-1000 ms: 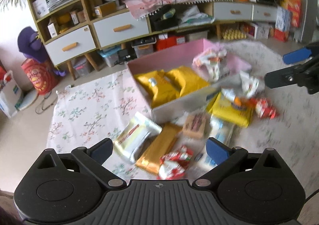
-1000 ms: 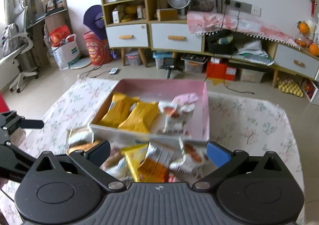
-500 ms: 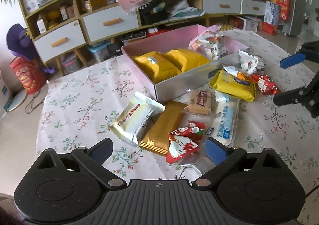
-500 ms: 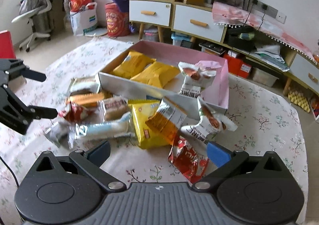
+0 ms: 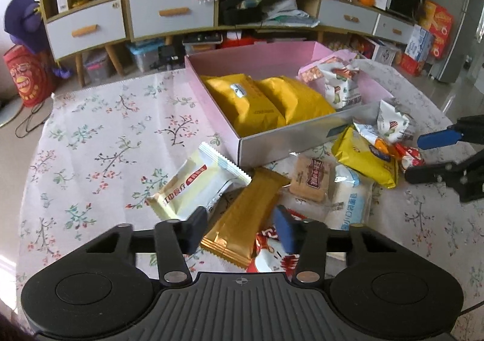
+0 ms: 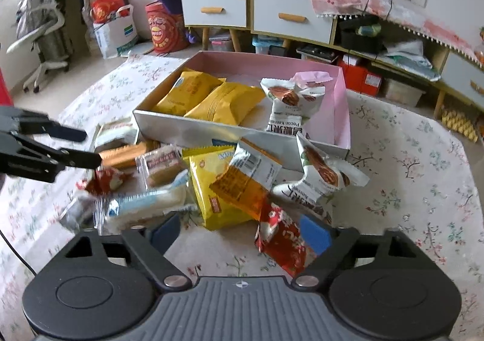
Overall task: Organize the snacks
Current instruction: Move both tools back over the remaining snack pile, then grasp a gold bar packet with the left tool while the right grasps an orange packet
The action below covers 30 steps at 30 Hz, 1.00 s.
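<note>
Both hands are at the pick-up step: the left gripper [image 5: 239,227], jaws just narrowing astride the flat gold foil bar [image 5: 246,217], and the right gripper [image 6: 239,232], half-closed near the red crinkled packet [image 6: 282,242], must next pinch, then carry to the pink cardboard box [image 5: 211,93].

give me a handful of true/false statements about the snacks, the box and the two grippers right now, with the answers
1. Two yellow packets lie inside the pink box. True.
2. The gold bar packet is already in the box. False: it lies on the floral cloth in front of the box, between the left gripper's jaws, which have just been closing.
3. The right gripper is above a red packet. True; its jaws have just been closing too.
4. The cream wafer packet stands upright in the box. False: it lies flat on the cloth.
5. The box is empty. False: it also holds a white nut pouch.
</note>
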Each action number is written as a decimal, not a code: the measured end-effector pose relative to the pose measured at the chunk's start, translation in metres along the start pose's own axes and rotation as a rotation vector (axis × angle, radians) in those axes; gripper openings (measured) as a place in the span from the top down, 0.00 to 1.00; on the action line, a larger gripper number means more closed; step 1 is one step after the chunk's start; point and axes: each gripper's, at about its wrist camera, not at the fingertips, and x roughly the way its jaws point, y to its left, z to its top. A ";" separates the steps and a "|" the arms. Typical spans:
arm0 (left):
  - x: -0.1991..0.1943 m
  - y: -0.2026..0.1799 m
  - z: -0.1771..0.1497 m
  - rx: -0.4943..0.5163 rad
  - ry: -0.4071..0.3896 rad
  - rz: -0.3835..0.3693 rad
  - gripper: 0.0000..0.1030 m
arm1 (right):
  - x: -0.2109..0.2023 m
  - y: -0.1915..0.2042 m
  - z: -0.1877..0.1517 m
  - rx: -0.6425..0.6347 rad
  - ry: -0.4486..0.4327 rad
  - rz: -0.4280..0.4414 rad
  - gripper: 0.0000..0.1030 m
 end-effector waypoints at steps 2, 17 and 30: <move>0.005 -0.001 0.004 0.014 0.013 0.005 0.63 | 0.001 -0.001 0.005 0.021 -0.008 0.012 0.56; 0.029 -0.011 0.010 0.107 0.082 -0.049 0.64 | 0.038 -0.015 0.024 0.172 0.016 0.064 0.66; 0.037 -0.017 0.009 0.105 0.077 0.006 0.62 | 0.040 -0.030 0.023 0.211 0.032 0.054 0.71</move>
